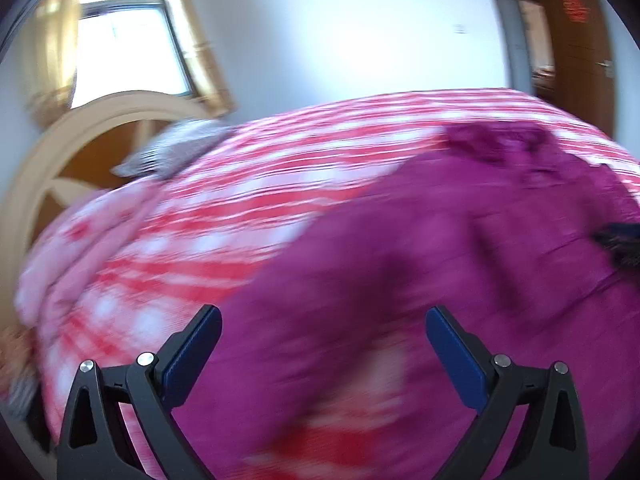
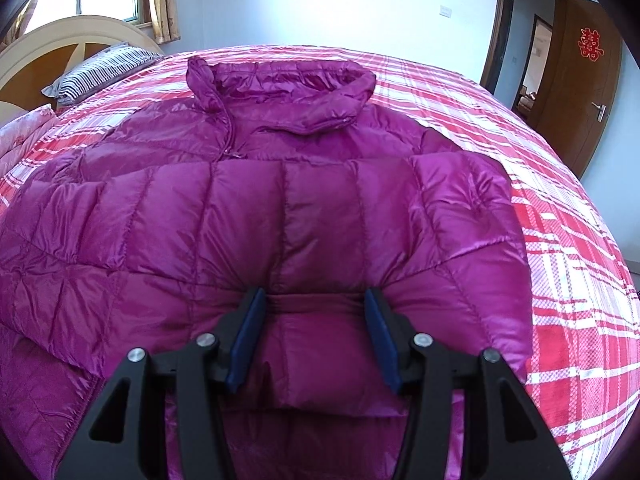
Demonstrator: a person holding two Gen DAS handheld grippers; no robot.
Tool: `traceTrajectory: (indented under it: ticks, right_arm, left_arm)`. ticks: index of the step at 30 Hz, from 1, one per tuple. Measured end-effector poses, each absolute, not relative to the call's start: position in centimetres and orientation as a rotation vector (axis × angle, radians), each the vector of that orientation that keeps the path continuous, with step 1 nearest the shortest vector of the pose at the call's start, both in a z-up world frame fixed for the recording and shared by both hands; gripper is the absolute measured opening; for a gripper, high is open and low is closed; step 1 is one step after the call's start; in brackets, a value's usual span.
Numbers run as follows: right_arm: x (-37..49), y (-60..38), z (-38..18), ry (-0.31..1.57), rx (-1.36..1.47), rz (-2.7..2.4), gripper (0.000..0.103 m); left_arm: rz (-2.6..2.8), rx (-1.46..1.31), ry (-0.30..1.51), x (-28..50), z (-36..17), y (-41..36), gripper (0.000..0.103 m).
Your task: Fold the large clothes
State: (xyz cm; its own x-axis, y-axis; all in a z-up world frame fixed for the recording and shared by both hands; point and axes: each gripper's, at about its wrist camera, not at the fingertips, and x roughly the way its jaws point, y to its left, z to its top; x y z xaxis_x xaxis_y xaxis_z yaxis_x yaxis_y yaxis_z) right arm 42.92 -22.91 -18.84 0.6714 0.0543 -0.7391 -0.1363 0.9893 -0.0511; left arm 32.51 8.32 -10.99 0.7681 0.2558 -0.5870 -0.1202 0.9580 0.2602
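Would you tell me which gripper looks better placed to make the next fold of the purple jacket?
Probably the right gripper: its pads sit either side of a bunched fold of the purple jacket. The left gripper is wide open, holding nothing, its view blurred.

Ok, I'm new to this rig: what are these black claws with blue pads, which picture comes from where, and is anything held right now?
They are two hand-held grippers a person carries, each with a camera looking along its jaws. The blurred picture is from the left gripper: open, nothing between its jaws. The sharp one is from the right gripper, whose jaws sit either side of a bunched fold of the purple puffer jacket; whether they pinch it, I cannot tell. The jacket lies spread on a red plaid bed cover, with a striped pillow by the headboard.
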Motion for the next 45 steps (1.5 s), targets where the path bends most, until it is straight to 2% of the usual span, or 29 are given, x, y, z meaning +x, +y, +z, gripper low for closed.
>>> traceTrajectory:
  ticks: [5, 6, 7, 9, 12, 13, 14, 16, 18, 24, 34, 38, 45]
  right_arm:
    - [42.8, -22.8, -18.8, 0.824, -0.109, 0.105, 0.054]
    - [42.8, -22.8, -18.8, 0.823, -0.111, 0.104, 0.054]
    - [42.8, -22.8, -18.8, 0.822, -0.112, 0.105, 0.054]
    - [42.8, -22.8, -18.7, 0.821, -0.113, 0.105, 0.054]
    - [42.7, -22.8, -18.7, 0.82, -0.116, 0.103, 0.054]
    - [42.7, -22.7, -18.7, 0.819, -0.118, 0.101, 0.054]
    - [42.7, -22.7, -18.7, 0.818, -0.12, 0.098, 0.054]
    - [42.6, -22.6, -18.7, 0.815, -0.124, 0.094, 0.055]
    - [42.6, -22.6, -18.7, 0.813, -0.129, 0.089, 0.055]
    - [42.6, -22.6, -18.7, 0.812, -0.119, 0.093, 0.056]
    - [42.5, -22.7, -18.6, 0.809, -0.116, 0.093, 0.056]
    - [42.5, -22.7, -18.7, 0.809, -0.117, 0.093, 0.056]
    - [42.5, -22.7, -18.6, 0.808, -0.113, 0.094, 0.056]
  left_arm:
    - [0.386, 0.141, 0.744, 28.9, -12.3, 18.6, 0.1]
    - [0.393, 0.103, 0.758, 28.5, -12.6, 19.8, 0.092]
    - [0.386, 0.083, 0.77, 28.2, -13.0, 20.3, 0.077]
    - [0.339, 0.054, 0.801, 28.3, -13.8, 20.4, 0.065]
    - [0.327, 0.008, 0.864, 29.5, -15.6, 20.2, 0.062]
    - [0.338, 0.018, 0.87, 30.0, -16.3, 19.7, 0.057]
    - [0.345, 0.035, 0.864, 30.1, -16.5, 19.4, 0.049]
    - [0.356, 0.064, 0.847, 30.1, -16.3, 19.0, 0.014]
    - [0.347, 0.067, 0.824, 30.0, -15.4, 19.1, 0.006]
    - [0.358, 0.15, 0.64, 28.7, -9.2, 18.9, 0.006]
    - [0.407, 0.168, 0.465, 33.6, 0.3, 18.0, 0.004]
    - [0.382, 0.177, 0.374, 35.1, 4.7, 16.1, 0.0]
    - [0.199, 0.204, 0.365, 35.9, 5.8, 9.6, 0.0]
